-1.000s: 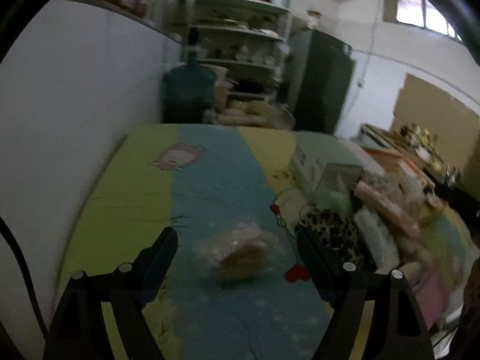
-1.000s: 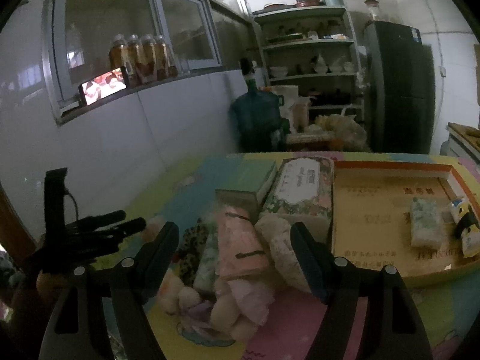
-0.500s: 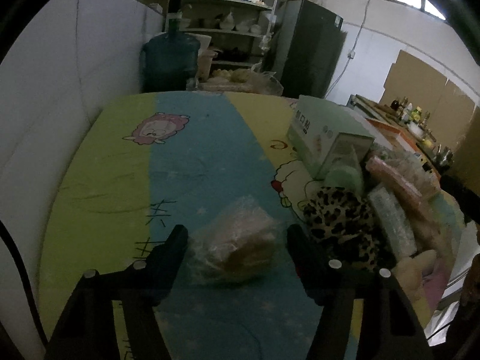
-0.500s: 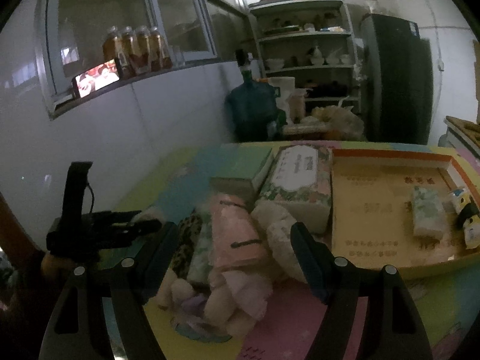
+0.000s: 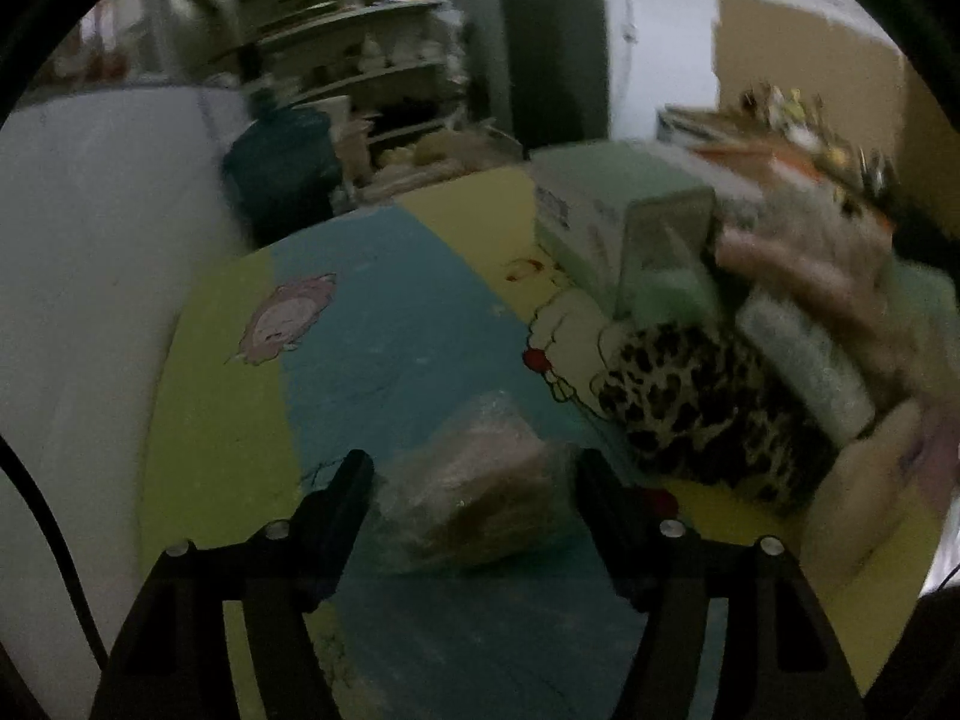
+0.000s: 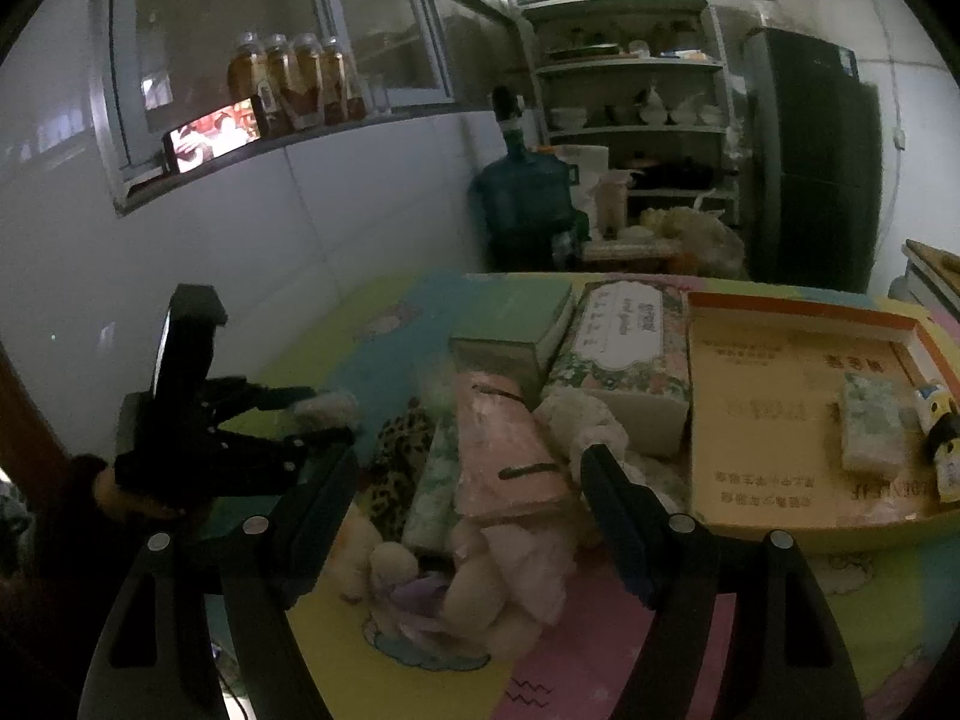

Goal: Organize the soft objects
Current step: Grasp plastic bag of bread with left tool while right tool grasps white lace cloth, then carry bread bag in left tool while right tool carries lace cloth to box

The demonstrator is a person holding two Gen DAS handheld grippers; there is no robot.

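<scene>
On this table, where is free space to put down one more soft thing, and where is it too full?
Free: the blue and green mat between the white wall and the pale green box; also the pink mat corner before the orange-rimmed tray. Crowded: around the leopard-print fabric and the pink packet.

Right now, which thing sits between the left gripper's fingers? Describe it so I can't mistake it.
On the blue stripe of the cartoon mat, left of the leopard-print item, lies a clear-wrapped brownish-pink bundle. It sits alone between the opening left gripper, crinkly and shiny, unlike the piled items.
</scene>
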